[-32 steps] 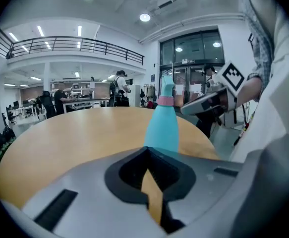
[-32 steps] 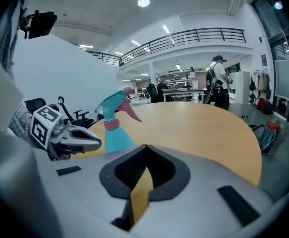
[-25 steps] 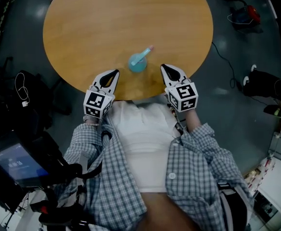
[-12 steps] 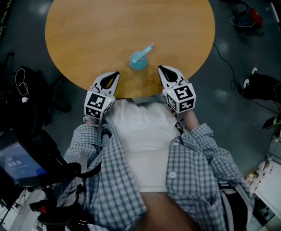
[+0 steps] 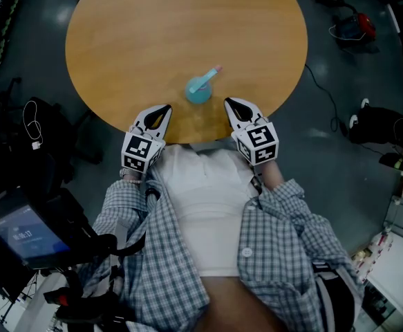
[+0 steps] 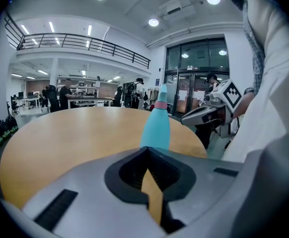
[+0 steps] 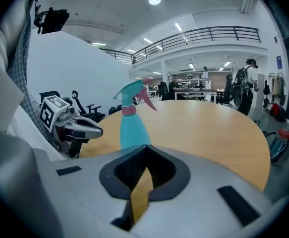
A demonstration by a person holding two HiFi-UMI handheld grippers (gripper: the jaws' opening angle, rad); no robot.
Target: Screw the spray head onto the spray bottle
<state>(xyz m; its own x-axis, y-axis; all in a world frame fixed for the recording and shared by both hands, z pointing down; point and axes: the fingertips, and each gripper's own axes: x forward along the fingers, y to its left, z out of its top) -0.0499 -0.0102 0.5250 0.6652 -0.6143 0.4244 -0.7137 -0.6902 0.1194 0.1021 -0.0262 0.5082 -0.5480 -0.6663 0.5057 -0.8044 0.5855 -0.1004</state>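
A teal spray bottle (image 5: 198,90) stands upright near the front edge of the round wooden table (image 5: 153,33), its teal spray head with pink trigger and collar (image 5: 209,75) sitting on top. In the right gripper view the bottle (image 7: 132,125) rises just beyond the jaws, spray head (image 7: 134,94) pointing right. The left gripper view shows the bottle (image 6: 155,127) ahead and slightly right. My left gripper (image 5: 162,108) is shut and empty, left of the bottle. My right gripper (image 5: 230,104) is shut and empty, right of it. Neither touches the bottle.
The table's front edge runs just under both grippers. Around the table lies dark floor with cables and a red object (image 5: 359,21) at upper right, bags (image 5: 28,126) at left. A screen (image 5: 23,237) glows at lower left. People stand far behind in both gripper views.
The right gripper has edged slightly left and up toward the bottle. The left gripper and the bottle have stayed in place.
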